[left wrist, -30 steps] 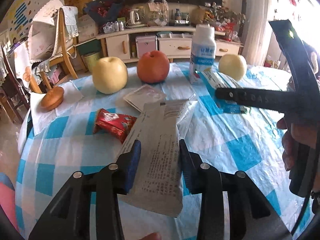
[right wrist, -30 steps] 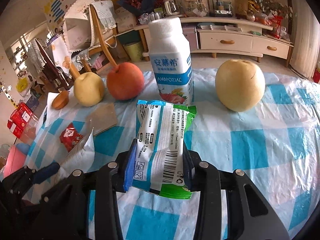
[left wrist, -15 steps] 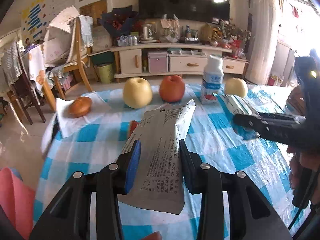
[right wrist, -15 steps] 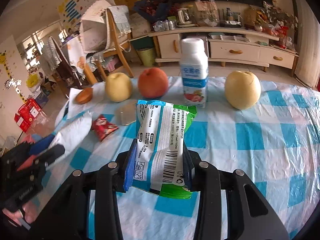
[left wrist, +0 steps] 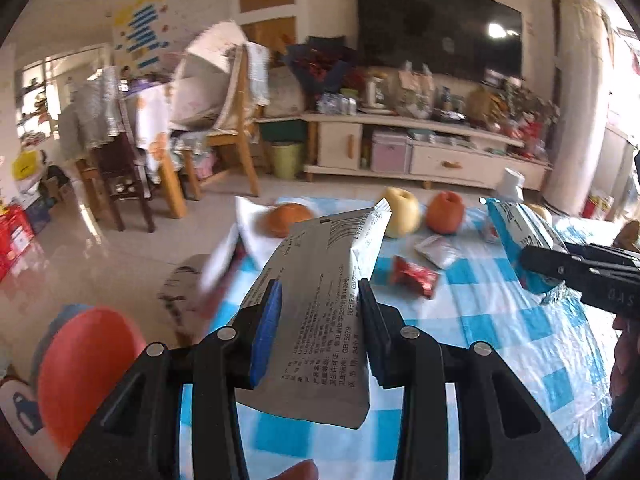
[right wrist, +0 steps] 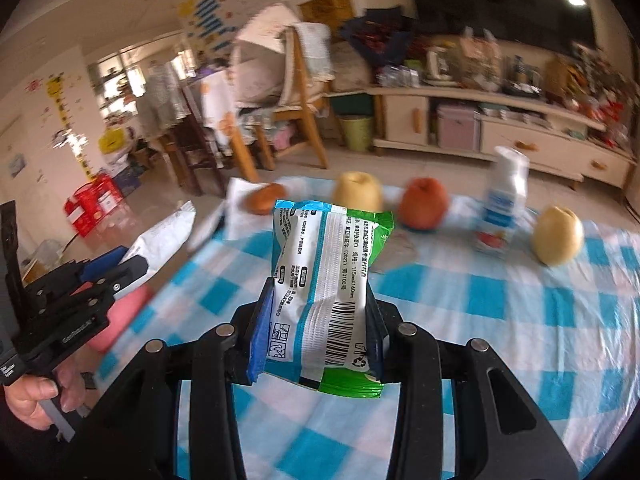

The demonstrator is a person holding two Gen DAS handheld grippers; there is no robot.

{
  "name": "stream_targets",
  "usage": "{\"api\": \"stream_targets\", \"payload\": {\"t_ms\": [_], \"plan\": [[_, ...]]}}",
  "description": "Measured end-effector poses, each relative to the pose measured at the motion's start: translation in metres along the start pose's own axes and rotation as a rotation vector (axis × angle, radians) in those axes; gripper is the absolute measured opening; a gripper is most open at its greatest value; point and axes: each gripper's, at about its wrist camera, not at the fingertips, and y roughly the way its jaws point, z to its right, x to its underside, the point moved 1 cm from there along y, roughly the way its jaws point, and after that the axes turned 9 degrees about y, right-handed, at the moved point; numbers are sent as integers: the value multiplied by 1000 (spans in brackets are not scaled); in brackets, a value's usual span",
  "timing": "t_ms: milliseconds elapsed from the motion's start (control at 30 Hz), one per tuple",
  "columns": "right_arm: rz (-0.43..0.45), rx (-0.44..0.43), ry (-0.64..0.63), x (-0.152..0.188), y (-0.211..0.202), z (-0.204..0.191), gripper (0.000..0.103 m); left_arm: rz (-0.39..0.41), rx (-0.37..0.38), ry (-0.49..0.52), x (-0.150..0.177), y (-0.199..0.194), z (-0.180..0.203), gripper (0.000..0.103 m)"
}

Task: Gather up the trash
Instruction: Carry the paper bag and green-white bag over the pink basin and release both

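Observation:
My left gripper [left wrist: 318,322] is shut on a grey-white printed wrapper [left wrist: 326,300], held up above the left side of the blue-checked table [left wrist: 532,344]. In the right wrist view my right gripper [right wrist: 318,320] is shut on a white, blue and green packet [right wrist: 324,280] with a barcode. Each gripper shows in the other's view: the right gripper [left wrist: 576,276] with its packet at far right, the left gripper [right wrist: 80,300] with its wrapper at far left. A red snack wrapper [left wrist: 414,278] and a small silver sachet [left wrist: 436,250] lie on the table.
At the table's far edge stand a yellow pear [right wrist: 358,192], a red apple [right wrist: 424,202], a white milk bottle [right wrist: 504,204] and another pear [right wrist: 558,234]. A bun on a napkin [left wrist: 286,214] sits far left. A red-orange round thing [left wrist: 84,376] lies below, left of the table. Wooden chairs [left wrist: 236,140] stand beyond.
Both grippers have risen and pulled back from the table, swinging left, each still holding its wrapper. The fruit and bottle now look smaller and farther, and the floor left of the table shows.

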Motion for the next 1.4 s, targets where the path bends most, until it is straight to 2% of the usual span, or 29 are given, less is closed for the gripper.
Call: {"api": "stream_targets", "payload": {"t_ms": [267,467,567,800,1067,1167,1200,1233,1267,1333,1400], "plan": [[-40,-157,-139,-3,32,-124,40,20,-143,-71,16,-45,-88,40],[-94,-256,-211,6,70,-212,40,-15,-251,-159,48,-62,-172,40],[-133,-284,-242,16,93,-248,40,-40,-283,-184,63,-59,-202,40],[-211,-281,-290,40,137,-300,40,-116,-315,-262,102,-37,-259,40],[-273,-258,-317,61,172,-328,40,-167,-274,-304,128,-13,-268,42],[-316,-259,-332,67,185,-334,42,-184,-274,-318,131,-2,-268,47],[-329,-249,-326,69,190,-334,44,-197,-279,-322,133,1,-268,48],[-328,-237,-319,69,192,-333,50,-209,-292,-332,134,3,-270,56],[-316,-218,-303,67,193,-329,56,-220,-312,-354,136,4,-275,74],[-287,-214,-265,61,189,-319,88,-208,-349,-394,140,-1,-285,95],[-264,-215,-249,58,186,-313,94,-186,-374,-409,139,-7,-289,95]]}}
